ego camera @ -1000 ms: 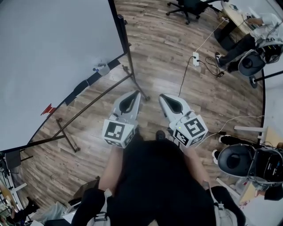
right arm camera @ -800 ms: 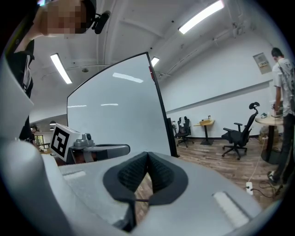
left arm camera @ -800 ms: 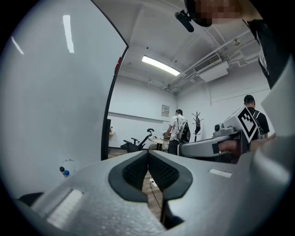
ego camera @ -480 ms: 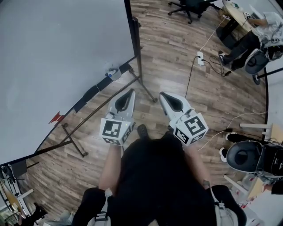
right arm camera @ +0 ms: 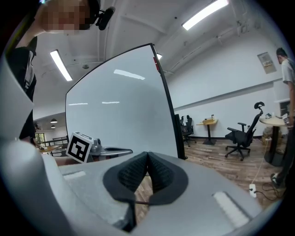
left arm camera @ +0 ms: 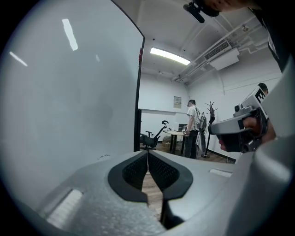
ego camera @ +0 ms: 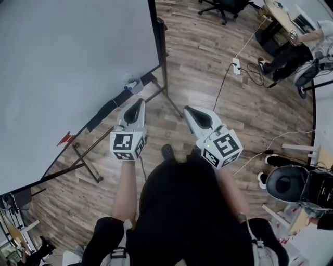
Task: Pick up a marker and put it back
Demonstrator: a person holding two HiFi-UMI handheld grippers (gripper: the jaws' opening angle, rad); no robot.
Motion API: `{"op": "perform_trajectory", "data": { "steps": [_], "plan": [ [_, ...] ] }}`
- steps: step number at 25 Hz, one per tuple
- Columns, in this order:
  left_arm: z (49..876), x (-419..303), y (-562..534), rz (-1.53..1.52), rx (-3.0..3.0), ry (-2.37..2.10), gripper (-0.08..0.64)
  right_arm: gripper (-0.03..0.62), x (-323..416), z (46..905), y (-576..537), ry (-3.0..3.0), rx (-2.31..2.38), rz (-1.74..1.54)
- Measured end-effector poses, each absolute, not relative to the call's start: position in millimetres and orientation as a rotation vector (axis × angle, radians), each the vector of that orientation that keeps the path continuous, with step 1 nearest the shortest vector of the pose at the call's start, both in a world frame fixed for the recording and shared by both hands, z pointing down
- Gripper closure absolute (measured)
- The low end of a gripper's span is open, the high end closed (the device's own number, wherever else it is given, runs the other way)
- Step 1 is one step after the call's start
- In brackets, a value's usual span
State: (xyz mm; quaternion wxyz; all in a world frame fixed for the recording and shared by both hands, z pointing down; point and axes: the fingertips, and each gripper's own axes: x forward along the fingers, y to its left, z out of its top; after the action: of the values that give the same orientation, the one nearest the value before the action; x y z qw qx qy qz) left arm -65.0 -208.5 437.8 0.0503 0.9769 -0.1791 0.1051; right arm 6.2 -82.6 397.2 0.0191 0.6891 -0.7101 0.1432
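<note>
Head view: a big white whiteboard (ego camera: pixel 78 57) on a black metal stand (ego camera: pixel 165 78) fills the left side, w/ a narrow black tray (ego camera: pixel 91 122) running along its bottom edge. The small pale, blue-tipped marker (ego camera: pixel 130 85) lies on the tray nr its right end, by the board's lower right corner; too small to make out more. A small red piece (ego camera: pixel 66 138) sits toward the tray's left end. The grey left gripper (ego camera: pixel 139 101) points at the tray, tip close to the marker's end of it but apart from the marker, no contact seen. In the left gripper view its black ribbed pads (left arm camera: pixel 136 171) are pressed together w/ nothing btwn them, and the board fills the left of that view. The grey right gripper (ego camera: pixel 187 110) is held alongside, over the brown wood-plank floor (ego camera: pixel 208 47), well apart from the tray. Its pads (right arm camera: pixel 133 174) are also pressed together, nothing pinched. Each gripper carries its black-and-white square-marker cube at the rear. Bkgd: a white power strip (ego camera: pixel 235 66) w/ cable on the floor, a black office chair (ego camera: pixel 225 6) and a seated person (ego camera: pixel 289 49) at the top right.
</note>
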Motion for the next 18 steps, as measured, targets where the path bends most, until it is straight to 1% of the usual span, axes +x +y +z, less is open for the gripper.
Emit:
{"op": "perform_trajectory", "data": {
  "steps": [11,18],
  "plan": [
    [470,-70,-260,0.399,2.925,-0.628,0.546,0.591,-6,408,-115,-2.202,2.054,0.458],
    [484,-72,-281,0.423,2.903,-0.674,0.545,0.591,-10,417,-117,-2.175,2.051,0.499]
  ]
}}
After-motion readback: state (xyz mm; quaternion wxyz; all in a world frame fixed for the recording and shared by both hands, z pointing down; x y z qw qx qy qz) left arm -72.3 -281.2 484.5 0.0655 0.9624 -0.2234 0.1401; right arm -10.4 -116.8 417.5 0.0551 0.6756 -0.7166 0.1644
